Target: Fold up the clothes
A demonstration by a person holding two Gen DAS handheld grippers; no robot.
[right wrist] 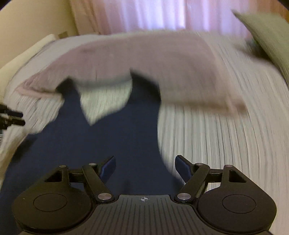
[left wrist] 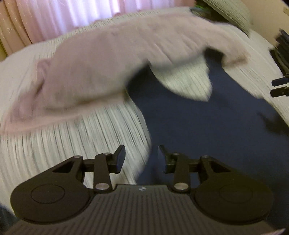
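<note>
A dark navy garment (left wrist: 198, 123) (right wrist: 108, 137) with two spread legs lies on the striped white bedcover (left wrist: 72, 144) (right wrist: 216, 141). A pale pink garment (left wrist: 108, 68) (right wrist: 144, 68) lies across its far end, covering the leg ends. My left gripper (left wrist: 141, 151) is open, hovering over the navy garment's left edge with nothing between its fingers. My right gripper (right wrist: 145, 163) is open above the garment's right edge, also holding nothing. Each gripper's tips show at the side of the other view: the right gripper (left wrist: 279, 86), the left gripper (right wrist: 17, 118). Both views are motion-blurred.
Pink curtains (left wrist: 72, 16) (right wrist: 153, 14) hang behind the bed. A green pillow (right wrist: 271, 36) lies at the far right, a striped pillow (left wrist: 231, 12) at the far corner. A cream wall (right wrist: 27, 27) lies to the left.
</note>
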